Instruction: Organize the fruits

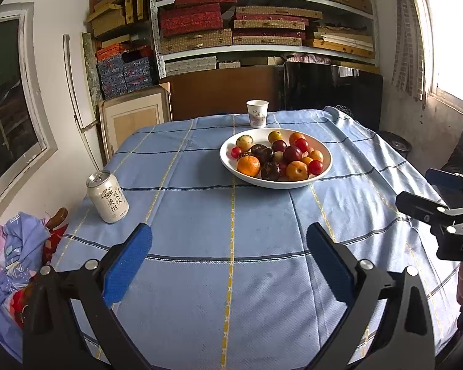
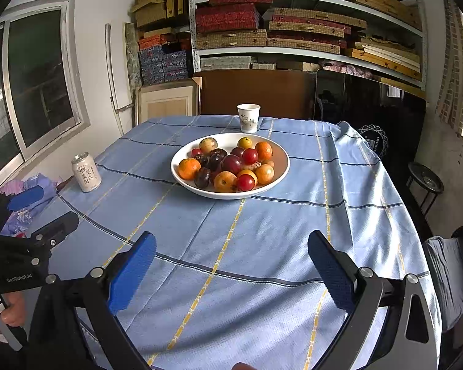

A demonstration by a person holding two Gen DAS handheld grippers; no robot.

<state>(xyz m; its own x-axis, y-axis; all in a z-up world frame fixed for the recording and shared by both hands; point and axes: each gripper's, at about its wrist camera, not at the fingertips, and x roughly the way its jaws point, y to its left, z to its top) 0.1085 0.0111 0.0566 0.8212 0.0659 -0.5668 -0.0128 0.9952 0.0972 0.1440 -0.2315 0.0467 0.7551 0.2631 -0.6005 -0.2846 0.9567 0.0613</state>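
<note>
We read "GenRobot.AI" on the left claw [image 2: 31, 203]. The can [image 1: 108, 196] and the paper cup [image 1: 257, 113] show Chinese words.

White bowl [image 2: 281, 166] of mixed fruit [image 2: 230, 166] on blue checked tablecloth [image 2: 231, 246], paper cup [image 2: 248, 117] behind, can [image 2: 85, 172] left, right gripper [image 2: 231, 265] spread wide

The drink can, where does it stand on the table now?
In both views the drink can stands upright near the table's left edge, apart from the fruit bowl and beside the bundled cloth.
</note>
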